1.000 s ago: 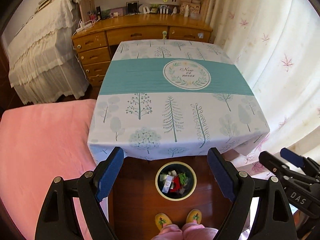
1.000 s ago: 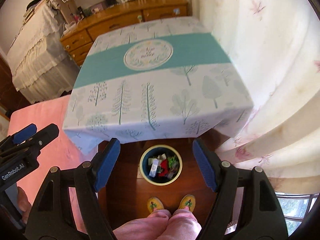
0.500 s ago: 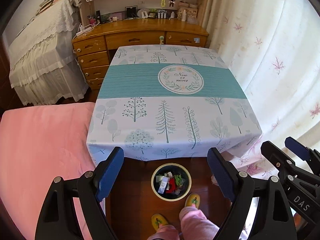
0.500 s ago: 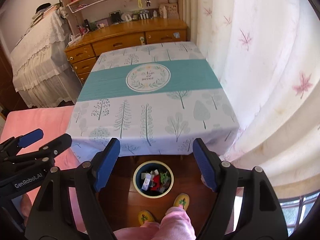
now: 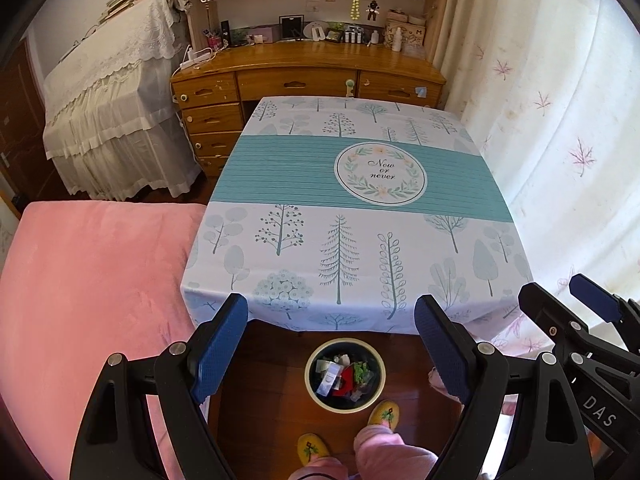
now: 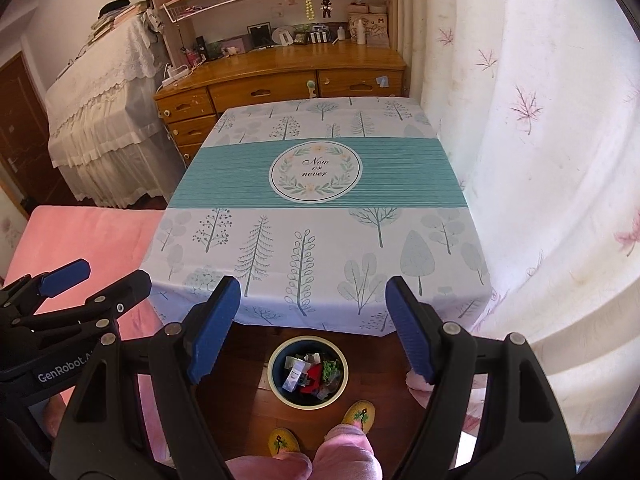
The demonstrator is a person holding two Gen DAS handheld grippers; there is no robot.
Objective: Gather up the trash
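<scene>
Round trash bin on the wooden floor, just in front of the table's near edge, filled with scraps including a red piece and green wrapper. Left gripper and right gripper hang above it, jaws wide and empty. Tree-print tablecloth covers the table; yellow slippers stand beside the bin.

Round bin, apparently trash-filled, on floor
</scene>
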